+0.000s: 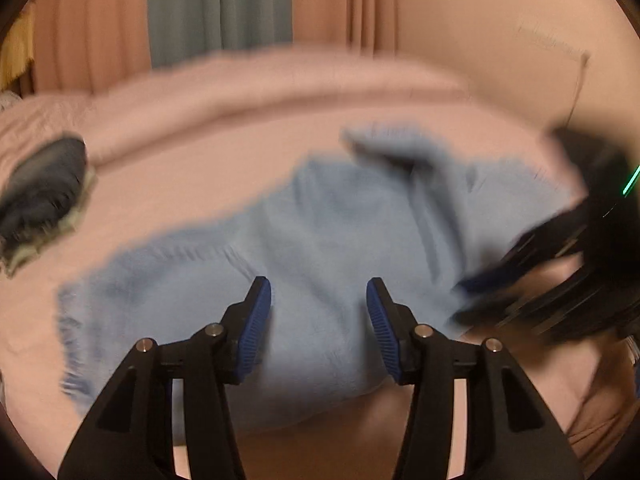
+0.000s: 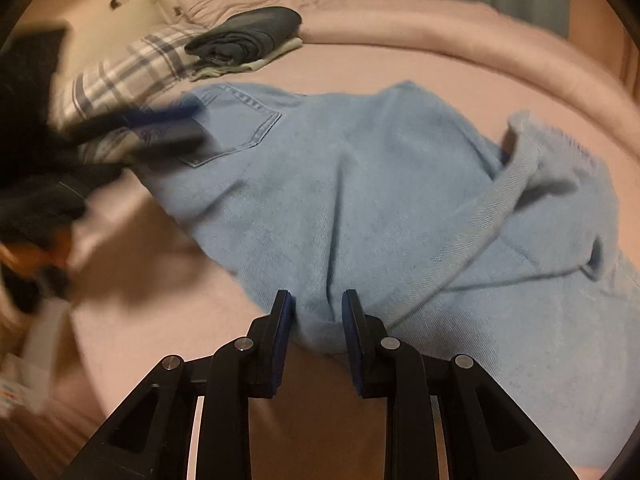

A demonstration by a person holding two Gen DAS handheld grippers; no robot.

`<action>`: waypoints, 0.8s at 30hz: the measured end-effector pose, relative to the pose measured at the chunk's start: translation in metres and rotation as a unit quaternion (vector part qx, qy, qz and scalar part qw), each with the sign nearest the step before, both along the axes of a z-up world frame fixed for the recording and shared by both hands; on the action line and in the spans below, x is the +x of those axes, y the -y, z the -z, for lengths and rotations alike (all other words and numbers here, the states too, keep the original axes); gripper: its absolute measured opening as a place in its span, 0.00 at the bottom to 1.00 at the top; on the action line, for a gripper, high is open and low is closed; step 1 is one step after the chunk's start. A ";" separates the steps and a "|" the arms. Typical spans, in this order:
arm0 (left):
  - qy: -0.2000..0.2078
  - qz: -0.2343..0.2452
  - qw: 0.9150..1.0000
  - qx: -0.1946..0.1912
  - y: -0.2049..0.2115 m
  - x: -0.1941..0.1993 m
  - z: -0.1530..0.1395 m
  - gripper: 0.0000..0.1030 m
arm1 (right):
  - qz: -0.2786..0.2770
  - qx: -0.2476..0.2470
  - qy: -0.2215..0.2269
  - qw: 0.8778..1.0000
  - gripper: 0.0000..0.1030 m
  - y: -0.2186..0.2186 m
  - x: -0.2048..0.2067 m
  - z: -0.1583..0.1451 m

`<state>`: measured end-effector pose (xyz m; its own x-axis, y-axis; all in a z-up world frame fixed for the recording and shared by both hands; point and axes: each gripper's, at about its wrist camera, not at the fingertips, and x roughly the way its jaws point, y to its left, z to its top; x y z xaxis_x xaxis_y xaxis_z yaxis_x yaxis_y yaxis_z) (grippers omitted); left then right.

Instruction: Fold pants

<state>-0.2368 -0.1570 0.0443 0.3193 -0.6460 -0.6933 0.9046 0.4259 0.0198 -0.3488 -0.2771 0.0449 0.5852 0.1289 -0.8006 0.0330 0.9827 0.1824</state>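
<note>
— Where are the pants (image 2: 360, 184) found?

— They are laid across the pink bed (image 2: 380, 64), crumpled in a loose heap. A back pocket (image 2: 236, 128) is turned upward at the end toward the pillows, and a thick fold of denim is raised at the other end.

— How is the right claw (image 2: 318, 300) held?

— It is seen at the near edge of the pants. Its fingers (image 2: 282, 312) are parted a little, and a small bulge of denim is caught in the gap between them. Whether the cloth is pressed by the pads cannot be told.

— And the left claw (image 1: 318, 292)?

— It is spread wider, above the blue cloth. Nothing is gripped between its blue pads (image 1: 256, 320). In the right wrist view it appears only as a dark blur beside the pocket.

— What else is lying on the bed?

— A dark folded garment (image 2: 248, 36) is stacked on a pale one beyond the pants, and a plaid cloth (image 2: 128, 72) is spread beside that stack. A rolled pink blanket (image 2: 460, 28) is set along the far side of the bed, with curtains (image 1: 220, 4) hung behind it.
</note>
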 end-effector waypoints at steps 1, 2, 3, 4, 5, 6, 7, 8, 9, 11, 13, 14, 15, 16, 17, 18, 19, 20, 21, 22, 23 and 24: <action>-0.011 -0.008 0.999 0.032 0.009 0.004 0.015 0.49 | 0.008 0.033 0.001 0.999 0.25 0.012 -0.003 -0.007; -0.022 -0.009 0.999 0.044 0.012 0.007 0.024 0.50 | 0.019 0.056 0.013 0.998 0.25 0.024 -0.008 -0.017; -0.022 -0.008 0.999 0.027 0.010 0.007 0.026 0.51 | 0.034 0.068 0.033 0.997 0.28 0.036 -0.013 -0.028; -0.023 -0.007 0.999 0.021 0.009 0.006 0.025 0.51 | 0.054 0.079 0.052 0.994 0.39 0.051 -0.015 -0.038; -0.029 -0.006 0.999 0.019 0.010 0.007 0.025 0.51 | 0.081 0.088 0.067 0.991 0.47 0.068 -0.015 -0.049; -0.033 -0.006 0.999 0.017 0.010 0.008 0.026 0.52 | 0.114 0.086 0.074 0.987 0.60 0.085 -0.011 -0.057; -0.034 -0.005 0.999 0.016 0.010 0.007 0.026 0.52 | 0.152 0.073 0.072 0.983 0.63 0.101 -0.002 -0.060; -0.033 -0.004 0.999 0.015 0.011 0.006 0.026 0.52 | 0.187 0.054 0.064 0.979 0.63 0.116 0.012 -0.063; -0.031 -0.004 0.999 0.015 0.011 0.006 0.026 0.52 | 0.211 0.044 0.052 0.975 0.63 0.129 0.028 -0.064; -0.033 -0.004 0.999 0.012 0.012 0.005 0.026 0.52 | 0.236 0.040 0.021 0.971 0.63 0.147 0.067 -0.060; -0.036 -0.003 0.999 0.010 0.010 0.007 0.026 0.53 | 0.263 0.002 -0.025 0.965 0.63 0.157 0.110 -0.050; -0.037 -0.003 0.999 0.009 0.011 0.007 0.026 0.53 | 0.271 -0.031 -0.057 0.960 0.63 0.160 0.132 -0.042; -0.037 -0.004 0.999 0.008 0.008 0.007 0.023 0.53 | 0.278 -0.052 -0.078 0.956 0.63 0.160 0.145 -0.036; -0.037 -0.004 0.999 0.008 0.008 0.007 0.023 0.53 | 0.282 -0.059 -0.104 0.952 0.63 0.166 0.155 -0.026; -0.036 -0.004 0.999 0.008 0.008 0.007 0.022 0.53 | 0.283 -0.053 -0.138 0.948 0.58 0.171 0.167 -0.012; -0.037 -0.004 0.999 0.007 0.007 0.007 0.023 0.53 | 0.286 -0.047 -0.147 0.946 0.41 0.175 0.169 -0.006; -0.038 -0.004 0.999 0.006 0.007 0.007 0.023 0.53 | 0.291 -0.058 -0.156 0.942 0.28 0.177 0.169 -0.001; -0.039 -0.004 0.999 0.005 0.005 0.007 0.023 0.53 | 0.289 -0.065 -0.147 0.944 0.19 0.178 0.166 -0.002; -0.039 -0.004 0.999 0.005 0.005 0.006 0.023 0.53 | 0.293 -0.059 -0.132 0.945 0.05 0.181 0.158 -0.006; -0.039 -0.004 0.999 0.005 0.004 0.007 0.023 0.53 | 0.303 -0.045 -0.113 0.945 0.05 0.185 0.145 -0.013; -0.038 -0.004 0.999 0.006 0.004 0.007 0.023 0.53 | 0.312 -0.038 -0.094 0.945 0.05 0.187 0.132 -0.020; -0.037 -0.004 0.999 0.006 0.003 0.007 0.023 0.53 | 0.320 -0.033 -0.063 0.945 0.05 0.189 0.112 -0.033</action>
<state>-0.2299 -0.1602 0.0212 0.2714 -0.6348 -0.7235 0.9006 0.4327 -0.0418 -0.2372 -0.4659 0.0779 0.4263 -0.2720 -0.8627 0.6421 0.7627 0.0768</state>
